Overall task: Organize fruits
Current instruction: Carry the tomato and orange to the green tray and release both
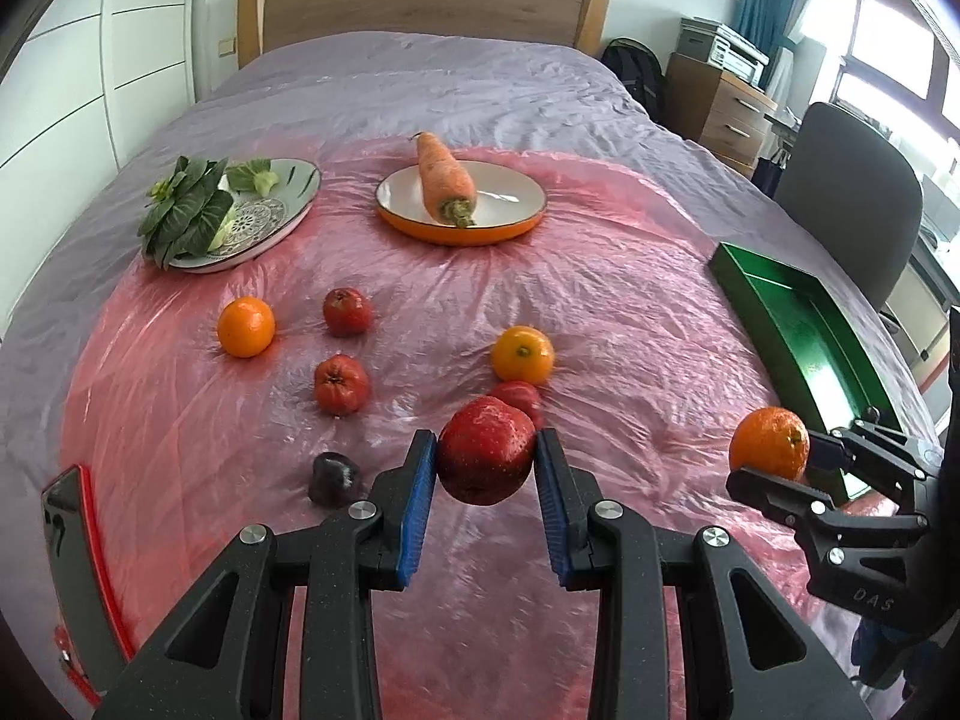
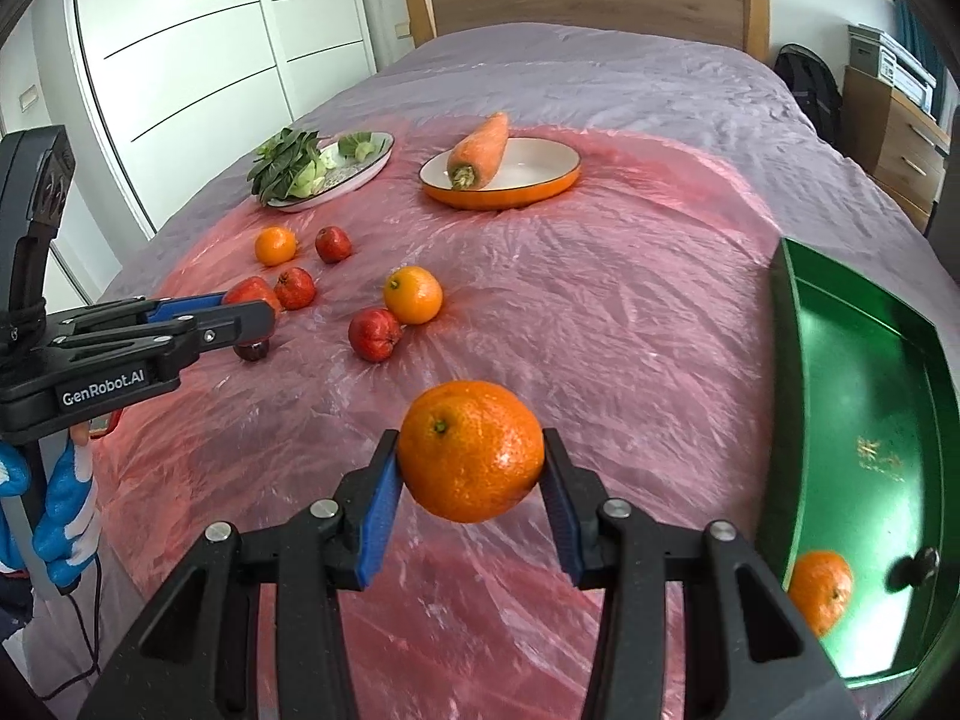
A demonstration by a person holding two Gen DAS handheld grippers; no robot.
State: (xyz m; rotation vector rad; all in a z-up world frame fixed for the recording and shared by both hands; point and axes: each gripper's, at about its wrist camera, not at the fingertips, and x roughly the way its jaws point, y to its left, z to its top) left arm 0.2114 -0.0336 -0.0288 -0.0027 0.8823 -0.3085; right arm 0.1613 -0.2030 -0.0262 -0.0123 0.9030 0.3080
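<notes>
The left gripper (image 1: 486,462) has its blue pads pressed on either side of a red apple (image 1: 487,457), lifted clear of the pink plastic sheet (image 1: 600,324). The right gripper (image 2: 471,468) clamps an orange (image 2: 471,451) the same way, held above the sheet and just left of the green tray (image 2: 936,396), whose glossy floor mirrors the fruit.

Just beyond the left gripper's tips a second red fruit (image 1: 517,397) lies on the sheet, touching or nearly touching a loose orange (image 1: 522,354) behind it. Left of those tips sits a dark plum (image 1: 334,478); farther ahead and to the left are two more red fruits (image 1: 341,384) (image 1: 346,311) and another orange (image 1: 246,326).

Well ahead of both grippers, an orange-rimmed plate (image 1: 510,222) carries a carrot (image 1: 445,177) lying with its stem end toward the cameras. To that plate's left, a patterned plate (image 1: 288,204) holds leafy greens (image 1: 189,210). In the right wrist view the left gripper (image 2: 252,309) enters from the left, its tips hiding most of the apple. The sheet covers a bed (image 1: 420,78) with a wooden headboard (image 1: 420,6).
</notes>
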